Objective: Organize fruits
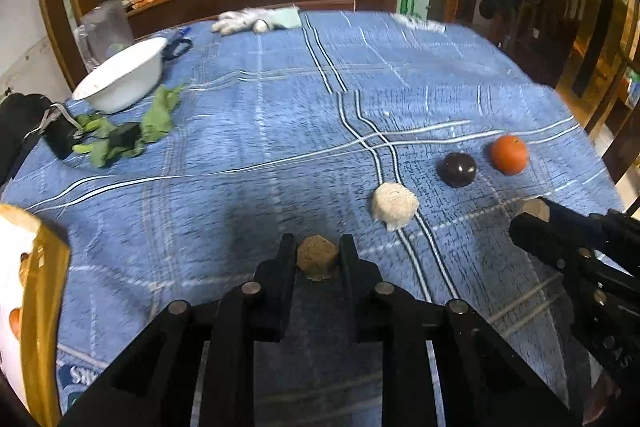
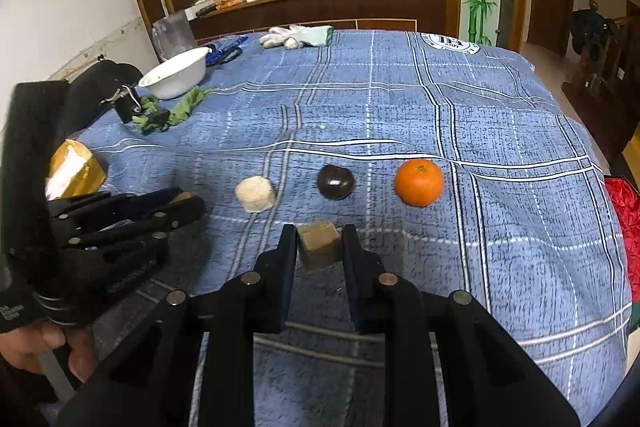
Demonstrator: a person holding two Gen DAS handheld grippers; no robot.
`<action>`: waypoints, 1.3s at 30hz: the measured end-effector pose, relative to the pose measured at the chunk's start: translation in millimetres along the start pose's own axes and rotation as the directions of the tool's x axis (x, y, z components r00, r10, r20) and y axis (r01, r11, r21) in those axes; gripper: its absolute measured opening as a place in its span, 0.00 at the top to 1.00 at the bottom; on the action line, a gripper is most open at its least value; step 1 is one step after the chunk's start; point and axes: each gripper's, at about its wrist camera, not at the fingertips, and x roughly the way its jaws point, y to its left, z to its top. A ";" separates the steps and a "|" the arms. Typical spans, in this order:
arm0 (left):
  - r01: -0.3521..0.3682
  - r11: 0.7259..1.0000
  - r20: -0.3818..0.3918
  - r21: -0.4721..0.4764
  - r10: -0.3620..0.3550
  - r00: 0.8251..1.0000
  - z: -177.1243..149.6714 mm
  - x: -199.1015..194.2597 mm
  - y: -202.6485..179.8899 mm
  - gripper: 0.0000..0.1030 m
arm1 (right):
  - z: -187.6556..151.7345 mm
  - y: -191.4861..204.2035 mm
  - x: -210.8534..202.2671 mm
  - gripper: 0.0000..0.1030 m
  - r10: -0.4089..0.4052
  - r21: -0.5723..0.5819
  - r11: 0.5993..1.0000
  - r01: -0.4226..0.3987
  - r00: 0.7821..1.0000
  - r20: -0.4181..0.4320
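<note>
The right gripper [image 2: 319,247] is clamped on a tan block [image 2: 320,243], and the left gripper [image 1: 318,257] likewise pinches a tan piece [image 1: 318,259]. The dark fruit [image 2: 335,181] lies just beyond the right gripper's fingertips, between the orange [image 2: 419,181] and a pale lump [image 2: 255,193]; the right gripper looks nearer.

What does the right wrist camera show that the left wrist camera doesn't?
Only the right wrist view shows the hand holding the left gripper, a red cloth at the table's right edge, and the round emblem on the tablecloth. Only the left wrist view shows the right gripper from the side. Both share the orange, the dark fruit, the pale foam-wrapped fruit, the white bowl and the gloves.
</note>
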 end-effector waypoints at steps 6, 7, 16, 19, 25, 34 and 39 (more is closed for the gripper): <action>-0.046 0.998 0.058 -0.037 0.048 0.997 -20.9 -42.1 19.0 0.80 | -10.9 26.6 -15.4 0.77 0.035 0.011 0.999 -0.035 0.999 0.032; -0.054 0.998 0.065 -0.044 0.057 0.996 -23.3 -46.3 21.3 0.80 | -13.2 31.3 -17.9 0.77 0.042 0.016 0.999 -0.043 0.998 0.038; -0.105 0.988 0.096 -0.116 0.116 0.989 -63.8 -79.6 49.2 0.81 | -28.8 78.2 -35.4 0.76 0.121 0.014 0.992 -0.123 0.988 0.094; -0.127 0.980 0.112 -0.155 0.145 0.983 -74.3 -86.0 58.2 0.81 | -33.8 91.6 -34.9 0.76 0.146 -0.018 0.989 -0.144 0.984 0.099; -0.182 0.958 0.128 -0.223 0.214 0.968 -90.9 -88.4 76.3 0.81 | -41.1 102.4 -31.9 0.76 0.175 -0.063 0.983 -0.170 0.981 0.085; -0.216 0.947 0.153 -0.238 0.256 0.955 -93.3 -93.2 77.9 0.81 | -43.8 101.6 -32.5 0.76 0.187 -0.069 0.981 -0.181 0.978 0.089; -0.228 0.945 0.149 -0.237 0.267 0.952 -93.6 -93.0 78.6 0.81 | -44.2 104.5 -36.2 0.76 0.191 -0.086 0.979 -0.182 0.976 0.103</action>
